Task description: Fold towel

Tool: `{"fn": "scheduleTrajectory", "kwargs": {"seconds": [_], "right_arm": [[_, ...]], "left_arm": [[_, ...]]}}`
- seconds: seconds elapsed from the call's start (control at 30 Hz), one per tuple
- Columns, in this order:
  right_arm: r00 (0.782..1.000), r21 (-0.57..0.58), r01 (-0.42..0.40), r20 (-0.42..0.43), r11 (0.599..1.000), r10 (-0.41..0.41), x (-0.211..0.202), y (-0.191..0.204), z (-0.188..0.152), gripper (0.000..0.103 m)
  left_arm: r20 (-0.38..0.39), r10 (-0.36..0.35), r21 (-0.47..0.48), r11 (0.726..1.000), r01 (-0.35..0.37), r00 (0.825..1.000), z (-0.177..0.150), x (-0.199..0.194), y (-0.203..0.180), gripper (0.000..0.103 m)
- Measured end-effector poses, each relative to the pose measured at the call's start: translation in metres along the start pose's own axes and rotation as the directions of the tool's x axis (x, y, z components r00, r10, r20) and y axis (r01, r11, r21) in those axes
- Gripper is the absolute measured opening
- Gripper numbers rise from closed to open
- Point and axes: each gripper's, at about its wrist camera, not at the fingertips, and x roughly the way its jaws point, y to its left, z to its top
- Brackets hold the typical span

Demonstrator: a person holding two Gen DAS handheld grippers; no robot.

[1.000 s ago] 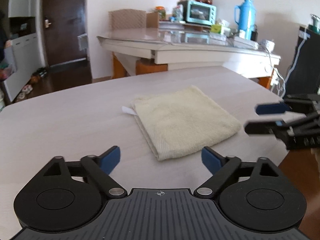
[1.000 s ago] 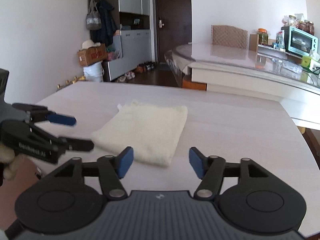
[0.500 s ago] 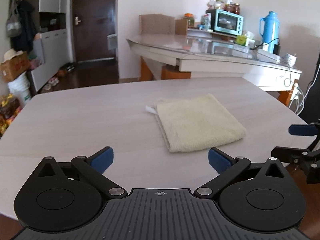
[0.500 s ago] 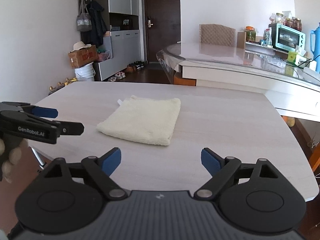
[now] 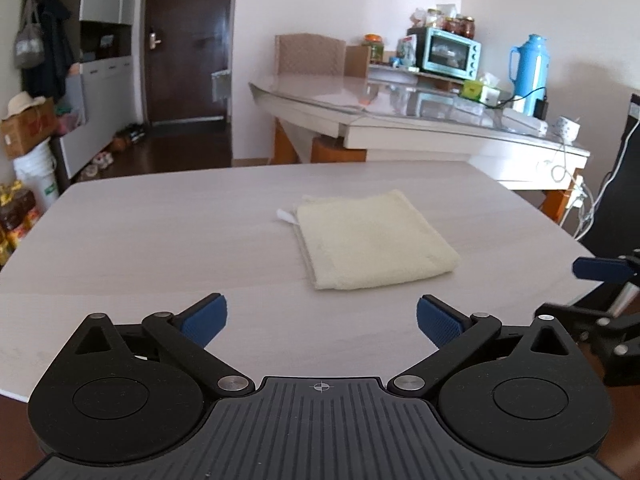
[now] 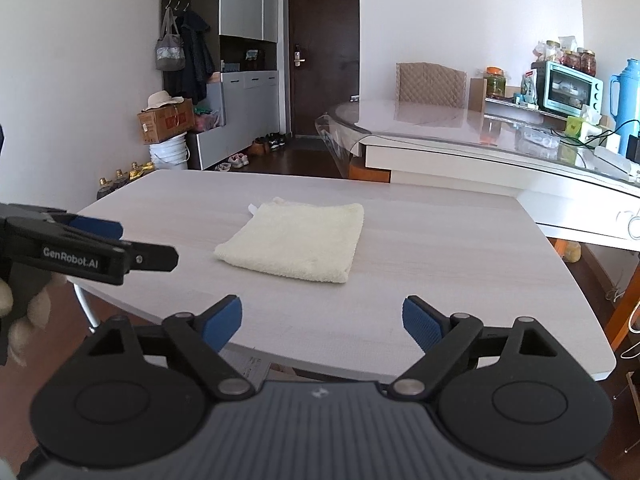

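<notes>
At the centre of both frames, a cream towel [image 5: 374,240] lies folded into a compact square on the pale wood-grain surface [image 5: 160,240], flat and untouched. A small white tag [image 5: 285,216] sticks out at its far left corner in the left wrist view. In the right wrist view the towel [image 6: 296,242] sits in the middle of the frame, with its thick folded edge facing the camera.

Along the bottom of the left wrist view, the left gripper [image 5: 322,318] stands released, its blue-padded fingers [image 5: 206,318] spread wide with nothing between them, short of the towel and apart from it. The right gripper [image 5: 596,292] shows at the right edge of that frame, beyond the surface's corner, also clear of the cloth.

In the right wrist view the right gripper [image 6: 322,322] fills the lower part of the frame, likewise released, its jaws wide and empty over the near edge of the surface [image 6: 440,280]. The left gripper [image 6: 128,242] juts in from the left edge of this frame, and a gloved hand [image 6: 24,312] shows below it at lower left.

Behind, in the upper right of both frames, a glass-topped table [image 5: 360,100] carries a teal toaster oven [image 5: 448,54] and a blue thermos [image 5: 528,74]. A dark door [image 6: 322,56] stands in the upper middle of the right wrist view.
</notes>
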Motion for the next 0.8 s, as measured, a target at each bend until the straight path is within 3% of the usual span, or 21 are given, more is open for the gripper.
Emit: {"fn": "scheduleTrajectory", "kwargs": {"seconds": [0.07,0.2,0.8], "right_arm": [[1.000,-0.002,0.000,0.001,1.000,0.000,0.0020,0.0007,0.0005,0.089],[1.000,-0.002,0.001,0.002,1.000,-0.001,0.0027,0.0007,0.0002,0.089],[1.000,-0.019,-0.006,0.011,1.000,0.006,0.0028,0.0043,0.0035,0.089]], "left_arm": [[0.005,-0.012,-0.012,1.000,0.012,1.000,0.0001,-0.0004,0.0002,0.103],[0.031,0.043,0.006,0.999,-0.043,0.999,0.0003,-0.0018,-0.0050,0.103],[0.024,0.029,0.005,1.000,-0.029,0.999,-0.0011,0.0023,-0.0077,0.103]]}}
